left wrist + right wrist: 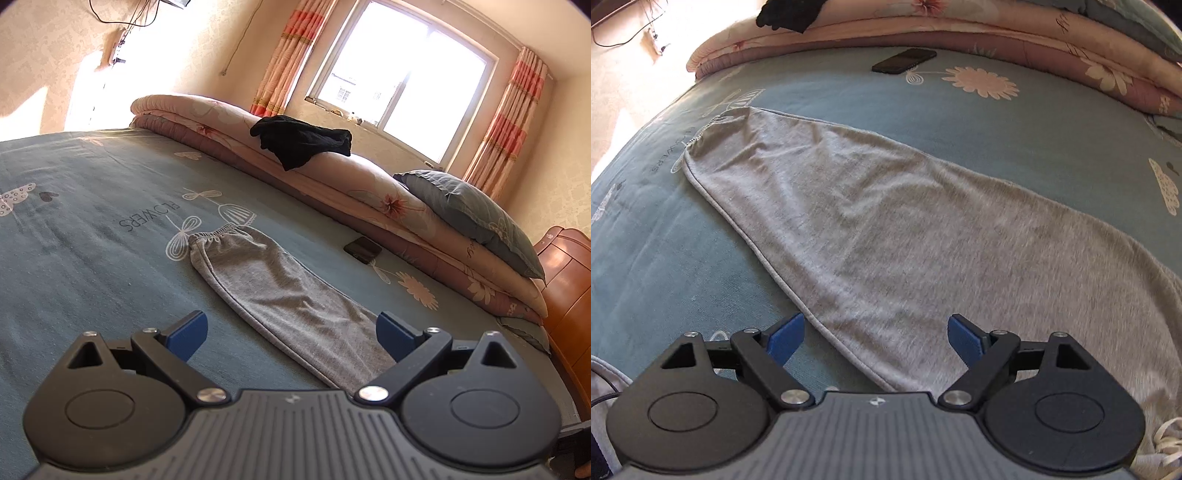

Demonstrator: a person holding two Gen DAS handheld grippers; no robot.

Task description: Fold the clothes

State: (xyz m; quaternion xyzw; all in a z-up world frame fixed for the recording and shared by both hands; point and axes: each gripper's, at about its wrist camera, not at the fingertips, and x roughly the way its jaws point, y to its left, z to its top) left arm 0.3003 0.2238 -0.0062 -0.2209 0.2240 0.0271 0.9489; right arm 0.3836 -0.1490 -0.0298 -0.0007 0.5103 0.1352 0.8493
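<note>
Grey trousers point(886, 236) folded lengthwise on teal bedsheet point(81, 236), cuff at far end beside upside-down print "FLOWERS" point(149, 218). Left gripper point(291, 338) and right gripper point(875, 339) both spread wide above near end, grasping nothing. Phone point(905, 60) farther off.

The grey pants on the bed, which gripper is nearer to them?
Right, as far as these views show. The right gripper hangs low over the grey pants, fingers open astride their hem. The left gripper, also open, looks higher above their near end.
</note>
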